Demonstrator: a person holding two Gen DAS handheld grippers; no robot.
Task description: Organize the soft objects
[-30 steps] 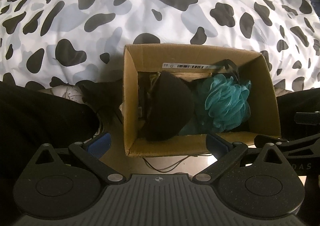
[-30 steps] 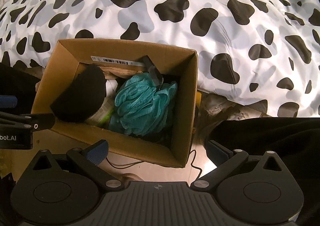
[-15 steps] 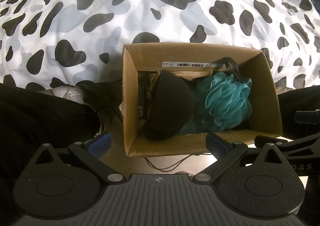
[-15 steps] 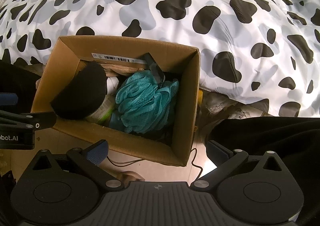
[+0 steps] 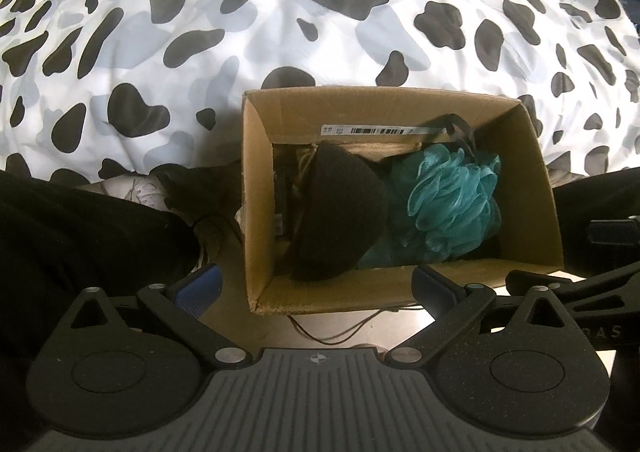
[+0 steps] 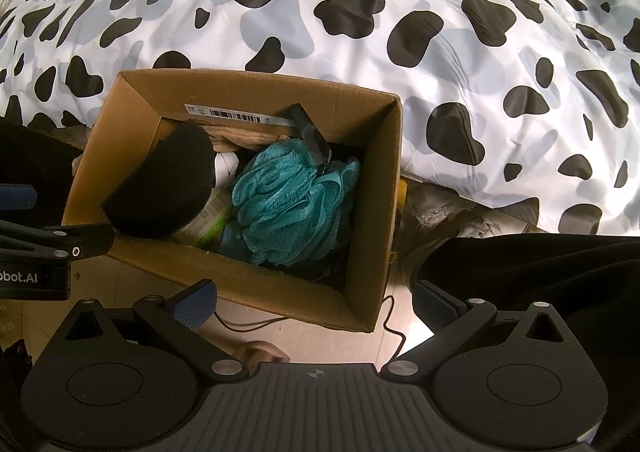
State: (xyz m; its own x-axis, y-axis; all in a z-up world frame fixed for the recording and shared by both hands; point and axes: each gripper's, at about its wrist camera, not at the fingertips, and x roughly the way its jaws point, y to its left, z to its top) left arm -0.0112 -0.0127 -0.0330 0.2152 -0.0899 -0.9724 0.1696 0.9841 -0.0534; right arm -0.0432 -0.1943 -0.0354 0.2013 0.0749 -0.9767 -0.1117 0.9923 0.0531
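Observation:
An open cardboard box (image 5: 256, 212) (image 6: 376, 212) stands on the floor against a cow-print duvet. Inside lie a black sponge (image 5: 340, 212) (image 6: 168, 188), a teal mesh bath pouf (image 5: 452, 204) (image 6: 292, 204), a black strap (image 6: 312, 132), a beige cloth (image 6: 240, 136) and a green-labelled package (image 6: 208, 220). My left gripper (image 5: 316, 288) is open and empty, just in front of the box's near wall. My right gripper (image 6: 316, 296) is open and empty, at the box's near right corner.
The cow-print duvet (image 5: 280, 12) (image 6: 440, 32) fills the far side. Black fabric lies at the left (image 5: 80, 236) and at the right (image 6: 540, 276). A thin black cable (image 5: 340, 332) (image 6: 392, 324) runs across the pale floor under the box.
Both views have shifted only slightly; the box sits a touch lower in the right wrist view. The box contents have not moved and both grippers stay open.

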